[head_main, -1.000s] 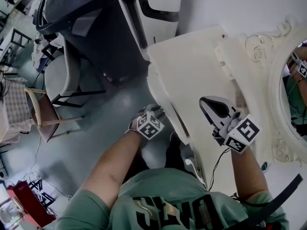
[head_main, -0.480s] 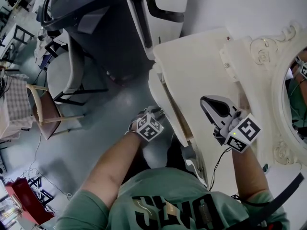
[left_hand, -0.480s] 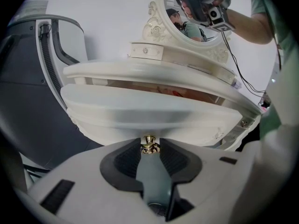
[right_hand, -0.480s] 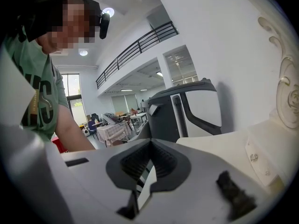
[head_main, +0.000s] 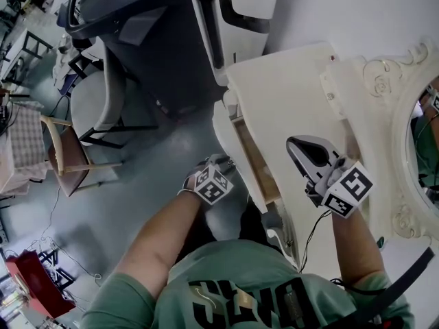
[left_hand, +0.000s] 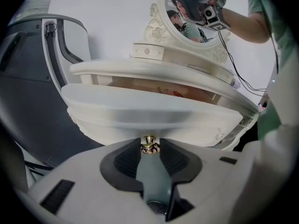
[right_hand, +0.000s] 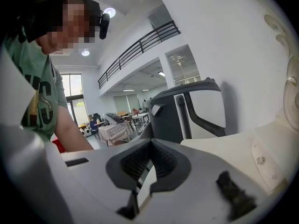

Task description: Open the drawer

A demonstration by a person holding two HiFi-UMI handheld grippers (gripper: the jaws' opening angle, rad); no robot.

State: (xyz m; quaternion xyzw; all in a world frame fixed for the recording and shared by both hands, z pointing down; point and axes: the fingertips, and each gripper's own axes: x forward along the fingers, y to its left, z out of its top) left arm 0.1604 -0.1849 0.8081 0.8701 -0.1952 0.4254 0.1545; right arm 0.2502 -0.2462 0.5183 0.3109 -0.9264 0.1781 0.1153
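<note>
The left gripper (left_hand: 149, 146) has its dark ribbed fingers (left_hand: 125, 160) closed on a small round brass knob (left_hand: 149, 143), which sits pinched at the very tips in the lower centre of the left gripper view. The knob is fixed to the curved cream-white front of the drawer (left_hand: 140, 111). The drawer stands partly pulled out of a cream-white carved bench (head_main: 288, 94), and a strip of its pale wooden inside shows under the bench top. In the head view the drawer lies at the centre of the frame, jutting towards the grey floor (head_main: 137, 177). The left gripper's marker cube sits just below and left of it.

The right gripper (right_hand: 148, 148) rests over the bench top at the right of the head view, beside the ornate oval mirror (left_hand: 184, 27) that rises from the back of the bench. Its fingers (right_hand: 133, 164) are drawn together, with nothing between them.

A large dark grey and white moulded housing (head_main: 151, 40) stands against the bench in the upper left of the head view. A light wooden chair (head_main: 65, 163) stands at the left edge. The person's green printed T-shirt (head_main: 233, 286) fills the bottom of the frame.
</note>
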